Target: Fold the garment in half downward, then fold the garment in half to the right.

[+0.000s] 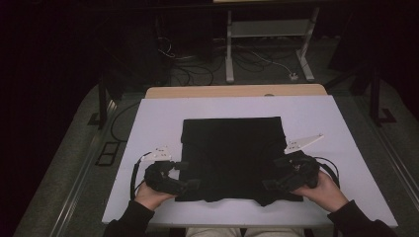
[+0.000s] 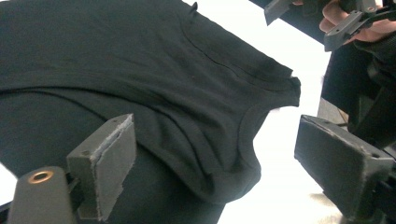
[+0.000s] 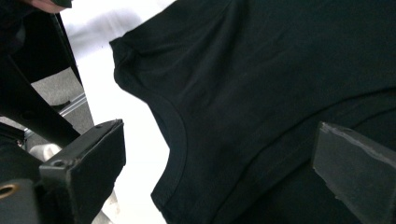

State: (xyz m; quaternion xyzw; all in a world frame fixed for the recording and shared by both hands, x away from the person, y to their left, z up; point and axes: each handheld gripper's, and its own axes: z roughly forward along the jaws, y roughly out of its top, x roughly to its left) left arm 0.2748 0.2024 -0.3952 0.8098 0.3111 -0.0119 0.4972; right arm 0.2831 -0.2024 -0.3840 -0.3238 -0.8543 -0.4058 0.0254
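Both sets of fingers stand wide with nothing between them — the left gripper (image 1: 184,174) over the black garment's (image 1: 232,158) near-left corner, the right gripper (image 1: 276,178) over its near-right corner. Below each pair lies loose cloth: a curved hem (image 2: 245,135) under the left fingers (image 2: 112,163), its twin (image 3: 180,140) beside the right fingers (image 3: 88,163). Folded roughly square, the garment lies mid-table (image 1: 148,118), near edge close to the table's near edge, equally near either hand.
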